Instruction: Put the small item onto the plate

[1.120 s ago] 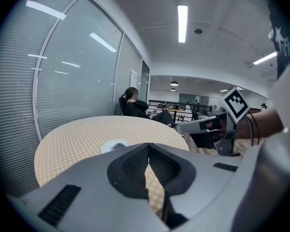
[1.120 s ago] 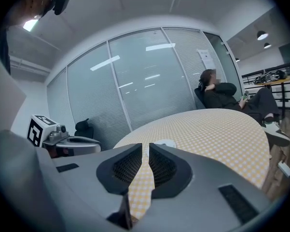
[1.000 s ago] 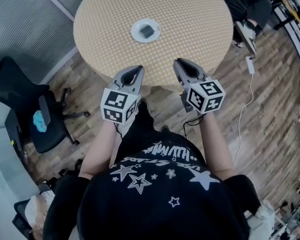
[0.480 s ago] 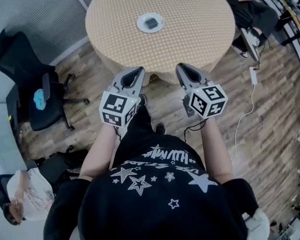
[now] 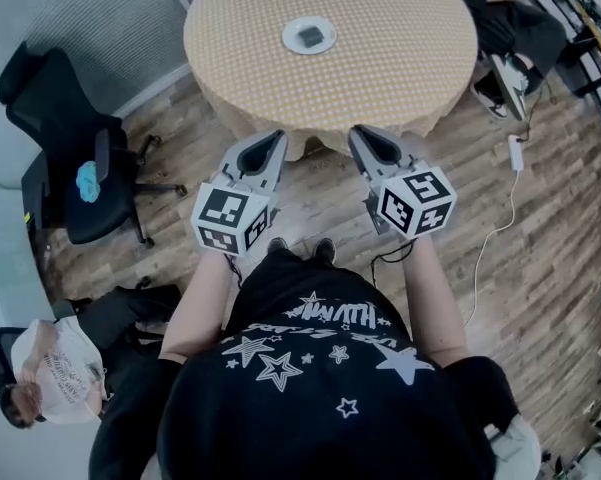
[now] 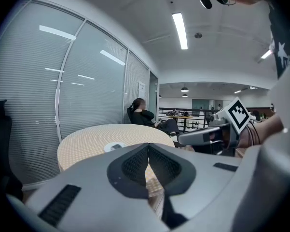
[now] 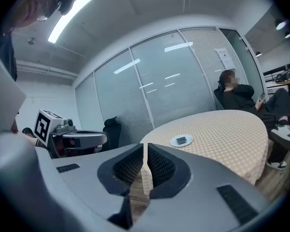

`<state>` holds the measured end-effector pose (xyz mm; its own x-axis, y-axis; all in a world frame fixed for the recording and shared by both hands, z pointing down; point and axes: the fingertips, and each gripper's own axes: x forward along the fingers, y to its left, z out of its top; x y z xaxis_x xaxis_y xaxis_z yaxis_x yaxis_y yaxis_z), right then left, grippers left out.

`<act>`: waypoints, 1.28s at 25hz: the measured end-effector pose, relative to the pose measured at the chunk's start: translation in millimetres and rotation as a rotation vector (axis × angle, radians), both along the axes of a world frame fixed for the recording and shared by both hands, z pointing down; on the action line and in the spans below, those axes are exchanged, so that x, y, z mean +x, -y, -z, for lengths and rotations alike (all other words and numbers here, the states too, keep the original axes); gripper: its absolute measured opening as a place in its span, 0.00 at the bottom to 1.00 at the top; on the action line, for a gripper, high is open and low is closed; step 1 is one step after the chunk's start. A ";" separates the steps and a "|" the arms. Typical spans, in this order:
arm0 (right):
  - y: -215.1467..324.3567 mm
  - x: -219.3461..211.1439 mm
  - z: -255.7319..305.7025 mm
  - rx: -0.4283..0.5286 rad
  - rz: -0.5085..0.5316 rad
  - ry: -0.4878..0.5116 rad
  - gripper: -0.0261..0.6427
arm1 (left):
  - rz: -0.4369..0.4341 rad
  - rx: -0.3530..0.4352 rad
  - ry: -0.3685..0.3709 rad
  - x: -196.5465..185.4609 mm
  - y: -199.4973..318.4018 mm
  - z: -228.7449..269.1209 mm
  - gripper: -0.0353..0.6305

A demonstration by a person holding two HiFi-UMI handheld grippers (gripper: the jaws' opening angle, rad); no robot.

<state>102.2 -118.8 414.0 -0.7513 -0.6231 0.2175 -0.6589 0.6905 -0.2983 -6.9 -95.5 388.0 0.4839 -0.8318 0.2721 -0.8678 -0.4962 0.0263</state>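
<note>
The small item [image 5: 309, 36], dark and squarish, lies on the white plate [image 5: 289, 40] near the middle of the round tabletop [image 5: 390, 58], slightly toward its left edge. Compared with a second ago, table and plate sit higher and smaller in the head view. The grippers, which then reached over the near edge, now hang over the wooden floor [image 5: 540, 228], well apart from the plate, so the person has backed away. With the item already on the plate, I judge the task done and this a retreat. The left gripper [image 5: 266, 140] has its jaws together with nothing between them, and so does the right gripper [image 5: 366, 136]; each gripper view shows only table and floor past the pads. The item is too small to identify. The tabletop's far edge is cut off at the top of the head view, and the person's body hides the floor below.
</note>
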 end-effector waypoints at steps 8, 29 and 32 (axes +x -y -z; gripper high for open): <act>-11.9 -13.2 -1.2 0.007 0.000 -0.047 0.09 | -0.019 -0.001 -0.024 -0.8 -11.5 -5.0 0.06; -129.7 -75.7 4.4 0.018 -0.047 -0.177 0.09 | -0.106 0.003 -0.065 -53.4 -120.2 1.5 0.06; -148.3 -75.8 6.8 0.019 -0.052 -0.177 0.09 | -0.109 0.002 -0.070 -54.1 -138.2 2.7 0.06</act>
<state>26.5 29.6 407.2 -0.6692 -0.6651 0.3314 -0.7348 0.6587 -0.1618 -61.0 42.7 385.4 0.5888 -0.7740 0.2329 -0.8051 -0.5872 0.0837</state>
